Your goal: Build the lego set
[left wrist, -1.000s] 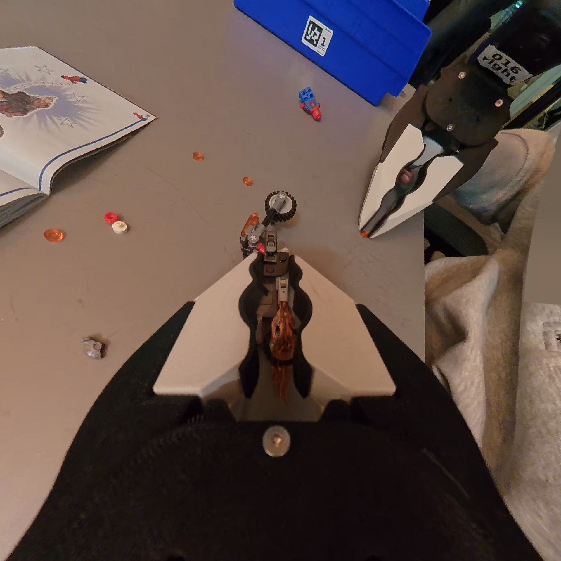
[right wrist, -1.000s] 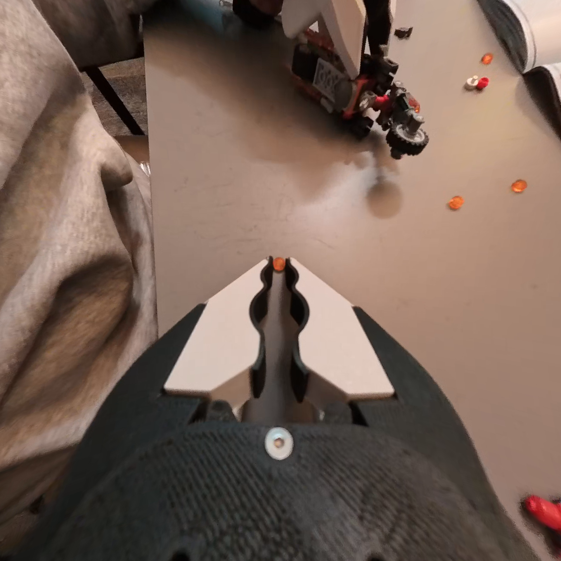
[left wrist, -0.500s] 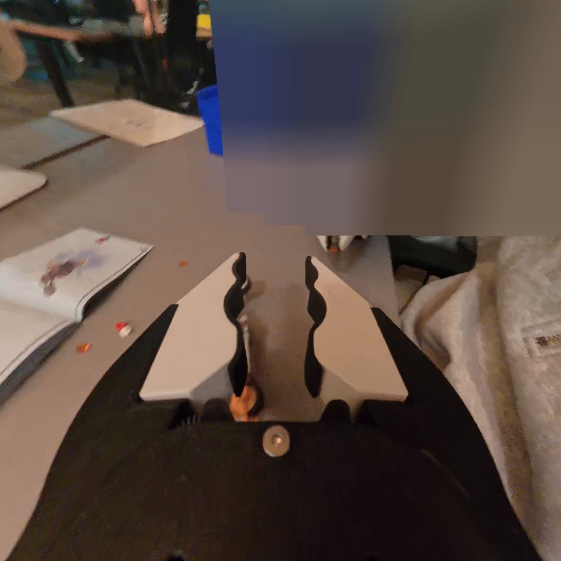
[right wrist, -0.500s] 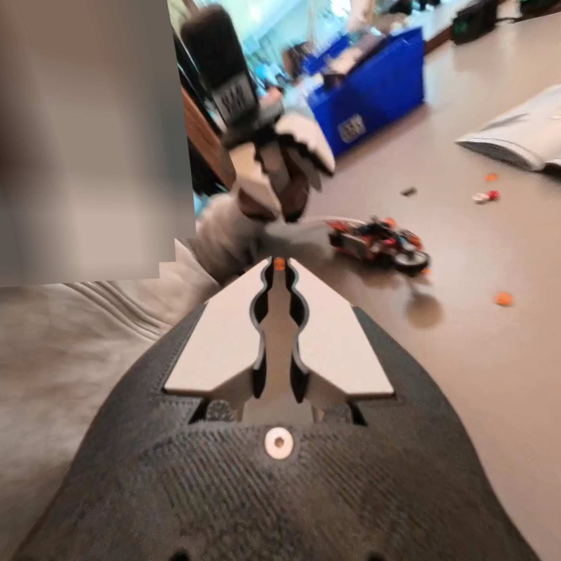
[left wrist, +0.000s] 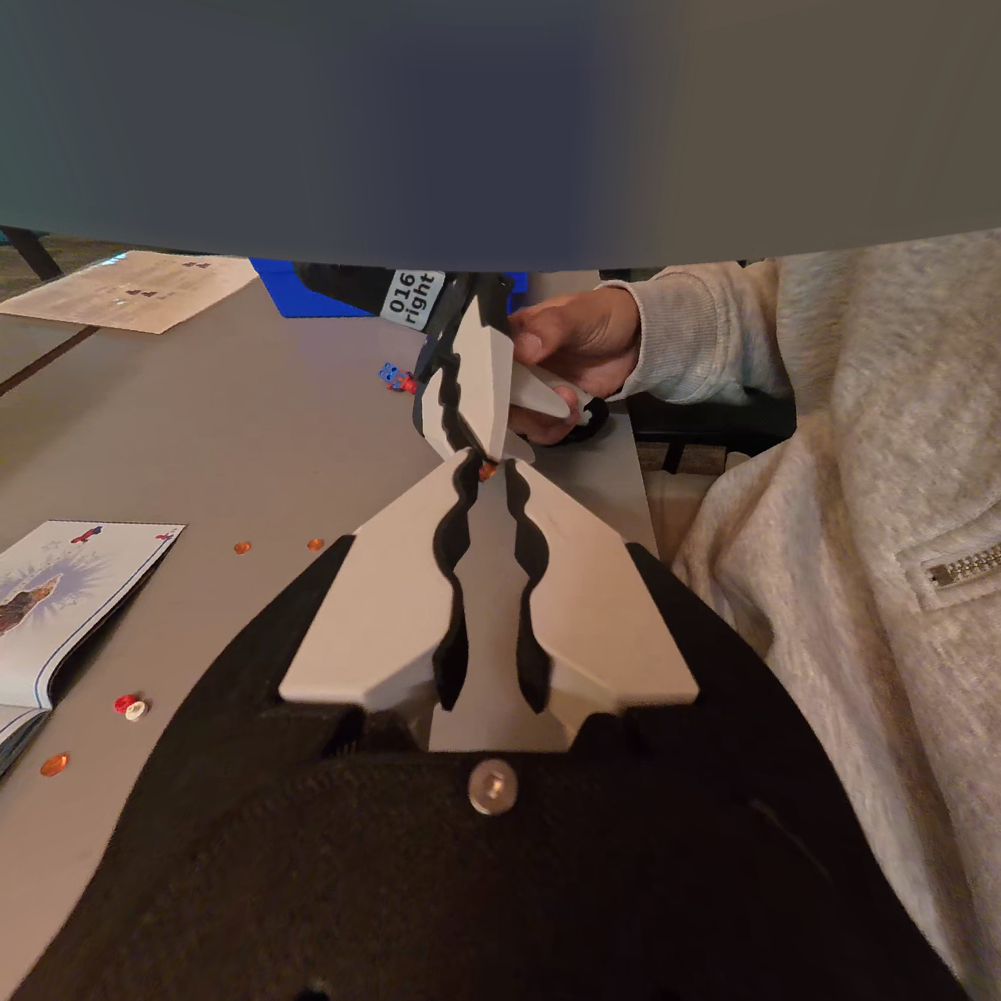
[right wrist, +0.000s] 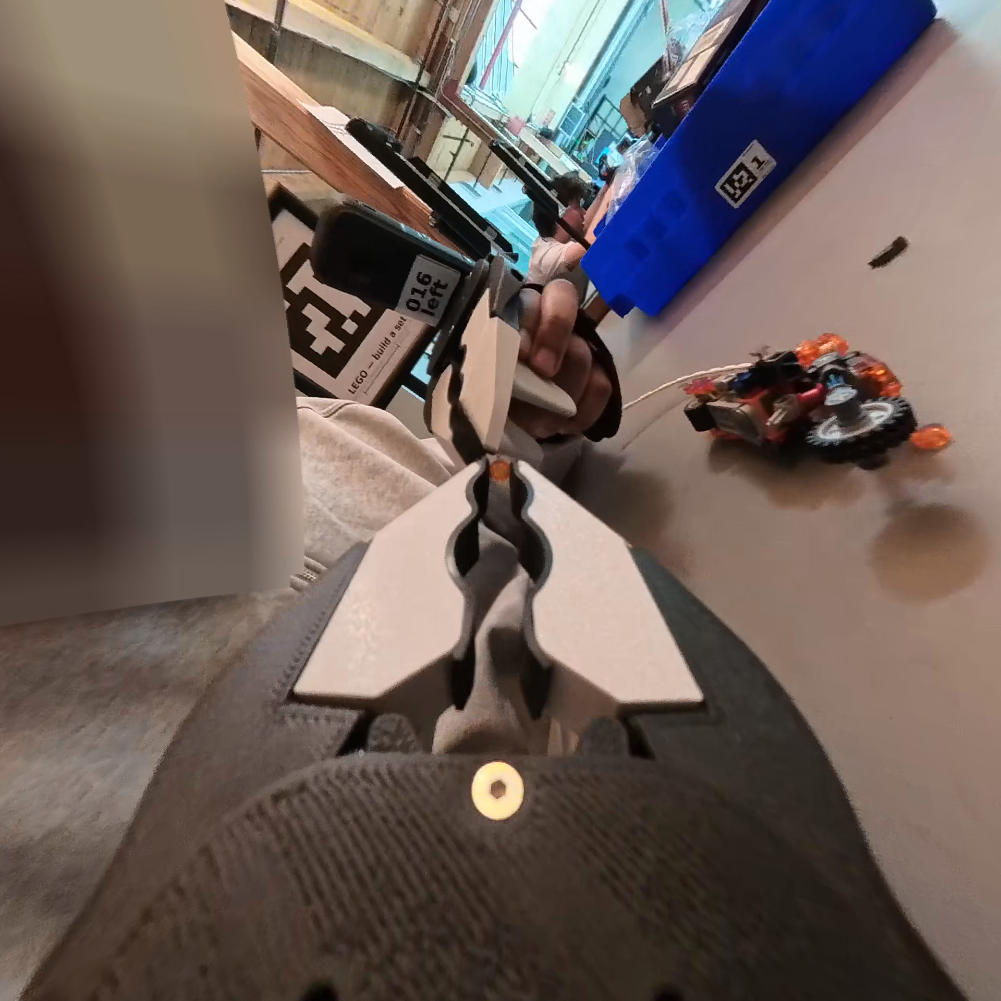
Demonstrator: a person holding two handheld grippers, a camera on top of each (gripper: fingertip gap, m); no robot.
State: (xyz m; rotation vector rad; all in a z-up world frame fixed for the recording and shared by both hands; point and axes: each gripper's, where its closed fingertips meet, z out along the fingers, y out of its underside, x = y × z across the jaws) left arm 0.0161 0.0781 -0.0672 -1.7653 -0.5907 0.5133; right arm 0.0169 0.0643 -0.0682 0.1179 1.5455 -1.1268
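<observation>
right wrist view: right gripper [right wrist: 498,470] pinches orange stud [right wrist: 499,469]; left gripper [right wrist: 483,452], slightly spread, meets it at 12 o'clock.

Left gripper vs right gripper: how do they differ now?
Gap: the left gripper has its jaws apart; the right gripper has its jaws nearly closed.
Load: the right gripper pinches a small orange stud; the left gripper clamps nothing visibly.
Shared: white fingers, hand-held, meeting tip to tip.
</observation>
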